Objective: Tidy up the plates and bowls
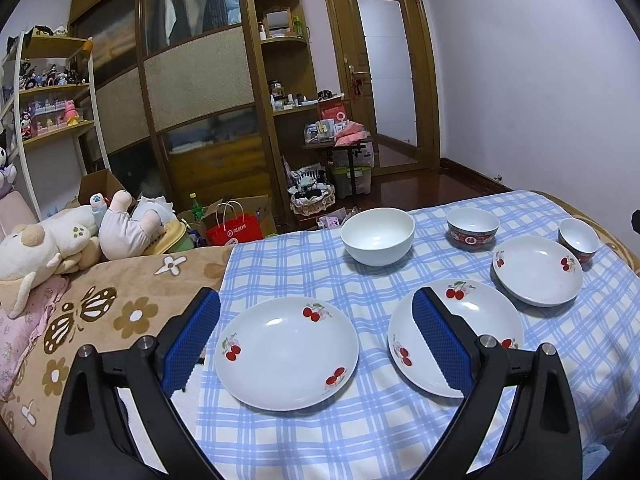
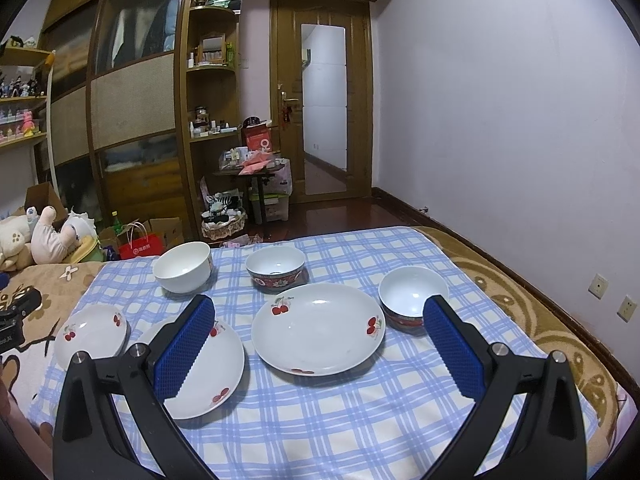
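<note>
Your left view alone takes in the plush toys (image 1: 60, 240) far left; your right view alone shows the wall sockets (image 2: 599, 286). On the checked cloth (image 1: 304, 264), three cherry plates (image 1: 286, 352) sit near, three bowls (image 1: 378, 236) far. Your left gripper (image 1: 316, 346) and right gripper (image 2: 320, 350) are spread wide, holding nothing.

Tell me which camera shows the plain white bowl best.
The left wrist view: the plain white bowl sits near centre, unobstructed, its inside visible. The right wrist view shows it smaller, off left, still whole.
</note>
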Action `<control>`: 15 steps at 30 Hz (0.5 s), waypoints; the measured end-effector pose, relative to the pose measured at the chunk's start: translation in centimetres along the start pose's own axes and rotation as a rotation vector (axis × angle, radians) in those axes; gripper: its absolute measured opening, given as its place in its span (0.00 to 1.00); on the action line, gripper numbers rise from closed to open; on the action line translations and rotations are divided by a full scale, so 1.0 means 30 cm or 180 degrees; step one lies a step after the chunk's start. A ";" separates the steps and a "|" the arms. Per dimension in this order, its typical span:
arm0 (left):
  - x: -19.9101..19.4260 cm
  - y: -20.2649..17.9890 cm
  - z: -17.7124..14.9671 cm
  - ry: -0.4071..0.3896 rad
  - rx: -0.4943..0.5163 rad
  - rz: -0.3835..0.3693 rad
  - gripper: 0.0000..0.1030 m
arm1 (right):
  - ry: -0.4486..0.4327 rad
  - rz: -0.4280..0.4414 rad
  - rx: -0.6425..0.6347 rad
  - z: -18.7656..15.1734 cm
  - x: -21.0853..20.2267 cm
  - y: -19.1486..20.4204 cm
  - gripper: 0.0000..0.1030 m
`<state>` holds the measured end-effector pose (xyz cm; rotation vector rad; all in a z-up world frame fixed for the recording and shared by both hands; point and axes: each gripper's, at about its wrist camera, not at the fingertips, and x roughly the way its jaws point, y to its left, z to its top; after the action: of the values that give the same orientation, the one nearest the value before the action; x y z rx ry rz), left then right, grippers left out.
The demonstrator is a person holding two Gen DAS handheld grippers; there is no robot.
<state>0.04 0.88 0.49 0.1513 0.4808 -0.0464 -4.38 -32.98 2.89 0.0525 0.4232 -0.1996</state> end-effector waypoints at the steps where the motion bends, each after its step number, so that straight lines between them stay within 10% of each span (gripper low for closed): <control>1: 0.002 -0.001 -0.001 -0.0002 0.0004 0.0001 0.93 | 0.0001 0.0000 -0.0003 0.000 0.000 -0.001 1.00; 15: 0.000 0.001 0.000 0.0024 -0.0004 -0.0009 0.93 | 0.0010 -0.0014 -0.0002 -0.004 0.006 -0.026 1.00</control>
<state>0.03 0.91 0.48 0.1497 0.4886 -0.0485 -4.45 -33.77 2.70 0.0513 0.4265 -0.2039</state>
